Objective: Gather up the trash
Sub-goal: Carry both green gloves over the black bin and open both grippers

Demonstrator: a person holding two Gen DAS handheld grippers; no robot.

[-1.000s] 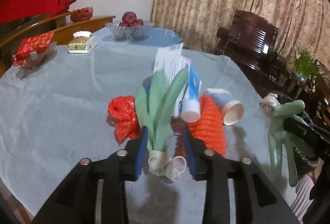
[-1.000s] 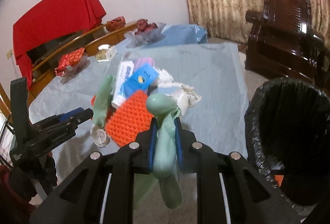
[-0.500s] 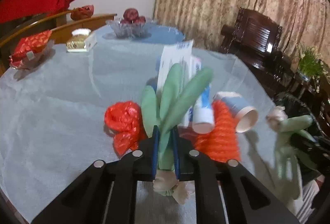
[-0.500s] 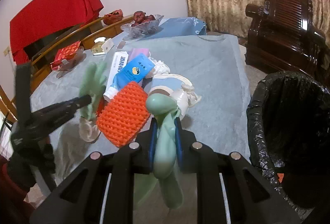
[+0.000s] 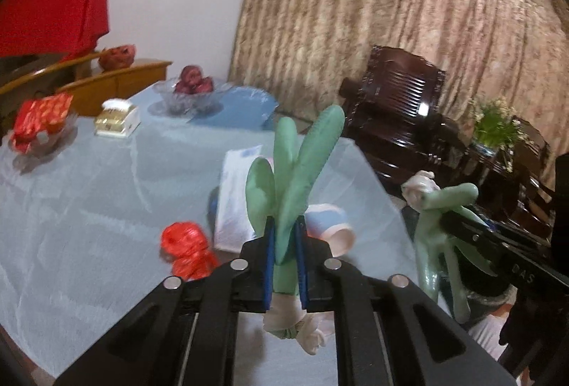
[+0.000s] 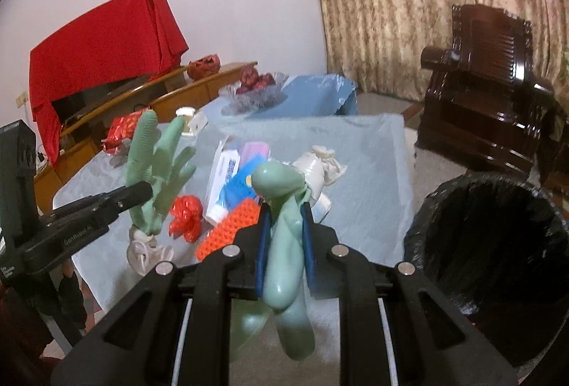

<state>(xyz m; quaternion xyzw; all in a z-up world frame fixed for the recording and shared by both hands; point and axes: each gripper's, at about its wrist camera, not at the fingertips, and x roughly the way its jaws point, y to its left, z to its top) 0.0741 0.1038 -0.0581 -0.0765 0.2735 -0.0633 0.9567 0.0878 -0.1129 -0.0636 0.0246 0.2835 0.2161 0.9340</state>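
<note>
Landmark: the bin [image 6: 490, 243] with its black liner, on the floor at the table's right-hand edge.
Left gripper [image 5: 284, 265]: jaws pinched on a green glove [image 5: 295, 179], lifted off the table [image 5: 89, 201], well left of the bin.
Leftover trash: red bag [image 5: 186, 254], paper cup [image 5: 329, 226] and orange mesh [image 6: 227, 226] lie on the table, left of the bin.
Right gripper [image 6: 284, 240]: clamped on the other glove [image 6: 284, 265], just left of the bin.
Advice: probably carry each glove fully over the bin's mouth before letting go, dangling fingers clear of the rim.
</note>
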